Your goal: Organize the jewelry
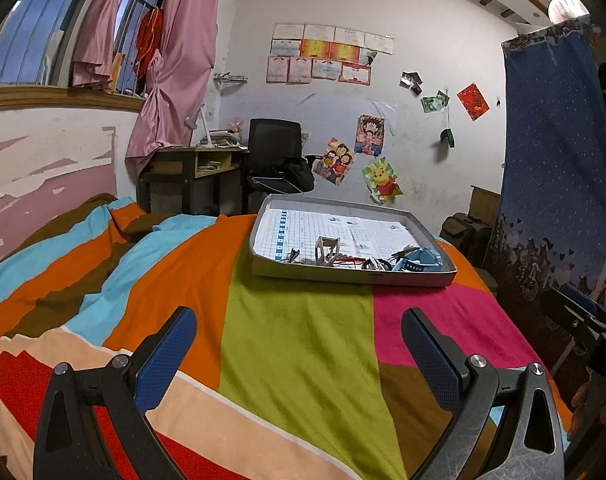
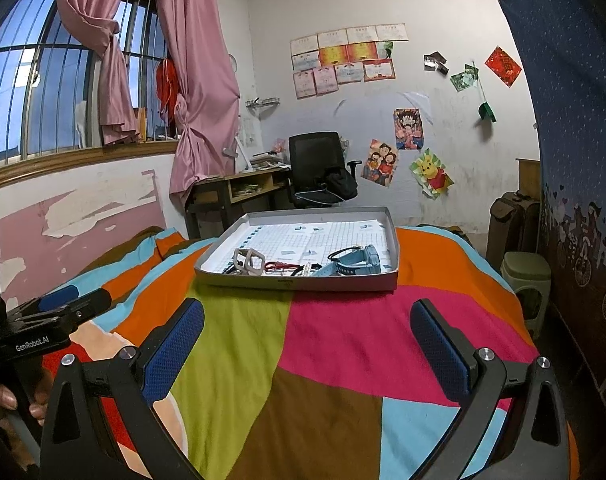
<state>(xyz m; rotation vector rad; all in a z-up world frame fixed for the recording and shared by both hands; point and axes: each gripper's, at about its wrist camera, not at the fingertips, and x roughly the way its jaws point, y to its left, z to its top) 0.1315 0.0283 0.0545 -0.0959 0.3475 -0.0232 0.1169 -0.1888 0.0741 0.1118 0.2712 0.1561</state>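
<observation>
Nearest the cameras, both tools hang over the striped bedspread [image 2: 335, 344] with nothing between their blue pads: the left gripper [image 1: 299, 340] has its 2 fingers spread wide, and the right gripper [image 2: 307, 334] likewise stands spread and empty. The left tool also shows at the left edge of the right wrist view, held in a hand [image 2: 7, 400]. Both point toward the shallow cardboard tray [image 2: 393, 248] that sits further up the bed, well apart from either tool. The jewelry lies inside the tray, bunched along its near wall: a light blue watch [image 2: 359, 264] at the right end, a dark loop just beside it, a red cord bracelet [image 2: 281, 266] in the middle, a pale angular band [image 2: 249, 262] to the left, and some small dark pieces whose kind is too small to tell. The rest of the tray's gridded paper lining is bare. As a judgement, the pieces are gathered in 1 container but overlap in a loose cluster rather than lying sorted or spaced, so this fits either a pile waiting to be laid out or pieces already collected into the tray. Beyond stand a desk and a black chair [image 2: 315, 160] against the wall.
</observation>
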